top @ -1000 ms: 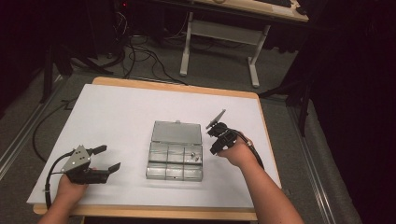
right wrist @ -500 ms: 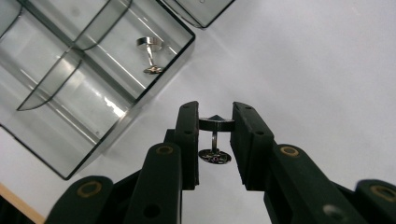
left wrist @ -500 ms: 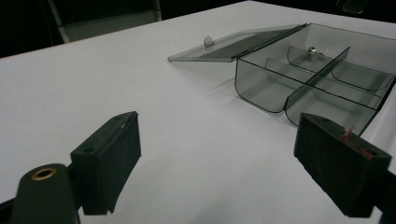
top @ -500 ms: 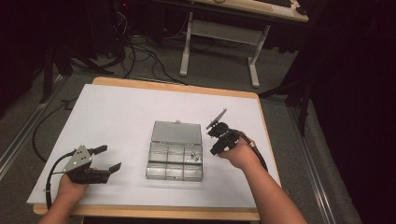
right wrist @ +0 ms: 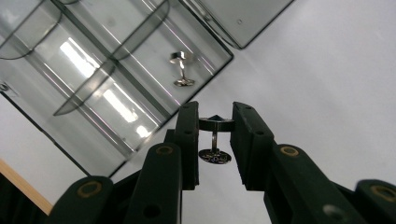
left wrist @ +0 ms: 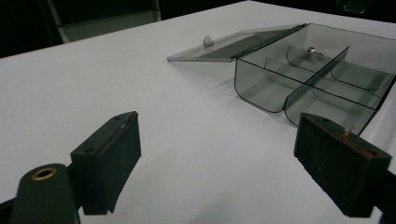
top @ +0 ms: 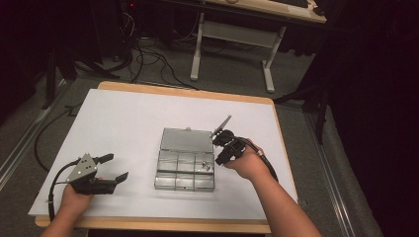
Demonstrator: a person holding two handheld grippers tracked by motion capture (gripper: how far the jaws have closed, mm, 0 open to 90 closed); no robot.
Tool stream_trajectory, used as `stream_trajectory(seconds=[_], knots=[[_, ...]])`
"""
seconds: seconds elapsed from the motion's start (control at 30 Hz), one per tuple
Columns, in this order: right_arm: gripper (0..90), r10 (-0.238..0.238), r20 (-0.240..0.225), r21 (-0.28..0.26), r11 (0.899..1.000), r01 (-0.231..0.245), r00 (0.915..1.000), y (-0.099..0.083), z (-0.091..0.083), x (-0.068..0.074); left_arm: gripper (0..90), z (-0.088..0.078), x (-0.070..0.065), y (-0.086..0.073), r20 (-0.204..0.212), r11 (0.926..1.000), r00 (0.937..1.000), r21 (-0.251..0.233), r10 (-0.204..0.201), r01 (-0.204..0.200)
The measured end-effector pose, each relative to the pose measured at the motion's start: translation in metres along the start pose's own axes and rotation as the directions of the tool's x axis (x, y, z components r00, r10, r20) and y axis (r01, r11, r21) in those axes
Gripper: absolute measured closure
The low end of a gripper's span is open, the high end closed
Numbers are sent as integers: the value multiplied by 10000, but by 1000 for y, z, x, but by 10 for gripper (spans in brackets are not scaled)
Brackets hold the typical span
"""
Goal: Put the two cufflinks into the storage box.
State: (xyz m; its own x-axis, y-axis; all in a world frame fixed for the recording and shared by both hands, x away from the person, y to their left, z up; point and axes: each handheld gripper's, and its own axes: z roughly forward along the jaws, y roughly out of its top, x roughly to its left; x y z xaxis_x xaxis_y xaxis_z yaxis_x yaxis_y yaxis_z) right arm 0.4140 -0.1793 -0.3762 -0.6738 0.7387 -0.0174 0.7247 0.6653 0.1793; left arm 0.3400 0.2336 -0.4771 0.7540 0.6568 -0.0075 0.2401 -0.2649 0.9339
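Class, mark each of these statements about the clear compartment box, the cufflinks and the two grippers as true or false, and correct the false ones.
1. The box has its lid open. True.
2. The right gripper holds a cufflink. True.
3. The left gripper grips the box. False: its jaws are open, apart from the box.
4. Every compartment is empty. False: a second cufflink lies in one.
5. The box sits on a white table. True.

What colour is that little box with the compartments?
The box is clear smoky grey plastic, see-through; the left gripper view shows it best.
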Motion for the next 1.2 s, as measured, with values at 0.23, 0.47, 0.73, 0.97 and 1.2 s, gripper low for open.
stream_trajectory(seconds=[0.23, 0.47, 0.73, 0.97, 1.2], knots=[[737, -482, -78, -101, 9988, 482, 9988, 13, 5, 12, 153, 0, 0, 0, -5, 10000, 10000, -37, -39, 39], [737, -675, -213, 7, 9977, 676, 9975, 24, 19, 23, 153, 0, 0, 0, 2, 9999, 10000, -65, -81, 81], [737, -812, -395, 98, 9966, 816, 9959, 32, 33, 28, 153, 0, 0, 0, 26, 10000, 10000, -66, -58, 58], [736, -857, -486, 222, 9960, 869, 9951, 37, 44, 32, 153, -1, 1, 0, 28, 10000, 10000, -45, -80, 80], [736, -924, -529, 452, 9945, 948, 9943, 37, 55, 27, 153, -1, 1, 0, 26, 10000, 10000, -40, -77, 77]])
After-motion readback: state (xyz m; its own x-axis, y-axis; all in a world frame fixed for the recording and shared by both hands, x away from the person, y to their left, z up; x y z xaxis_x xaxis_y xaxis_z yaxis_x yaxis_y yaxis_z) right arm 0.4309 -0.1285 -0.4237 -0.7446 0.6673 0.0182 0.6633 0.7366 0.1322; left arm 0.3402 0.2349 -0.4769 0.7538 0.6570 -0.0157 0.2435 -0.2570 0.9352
